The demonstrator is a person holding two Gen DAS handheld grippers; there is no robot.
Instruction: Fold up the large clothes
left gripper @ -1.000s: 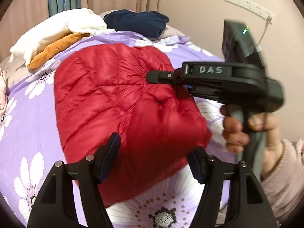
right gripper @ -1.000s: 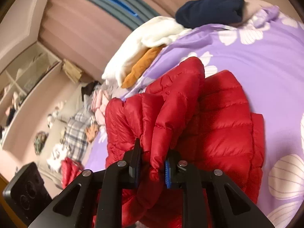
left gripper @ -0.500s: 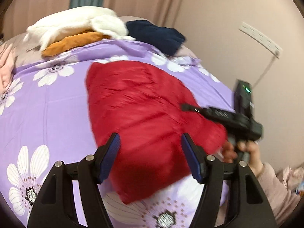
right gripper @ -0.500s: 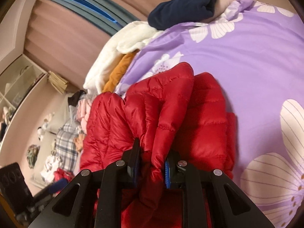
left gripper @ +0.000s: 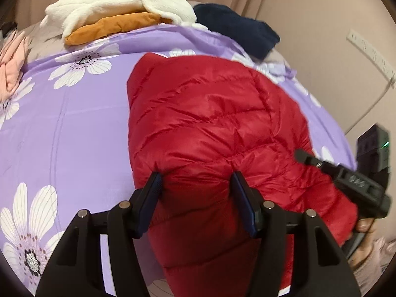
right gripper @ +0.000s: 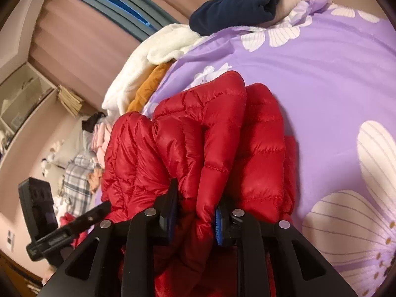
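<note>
Right claw [right gripper: 195,214]: clamped on a thick fold of the red down jacket [left gripper: 217,128], fabric bunched between its pads. Left claw [left gripper: 196,198]: jaws wide apart, straddling the jacket's near puffy edge, gripping nothing.

The jacket lies on the bed [left gripper: 61,123], on the purple flowered cover.

Before you lift, close your left claw on the edge and take all layers. Match the right claw's height so the fold line stays straight, and carry slowly, since the slick shell probably slips.

Far side: white fleece [left gripper: 118,2], orange garment [left gripper: 113,26] and navy garment [left gripper: 237,29]. Keep clear of them.
</note>
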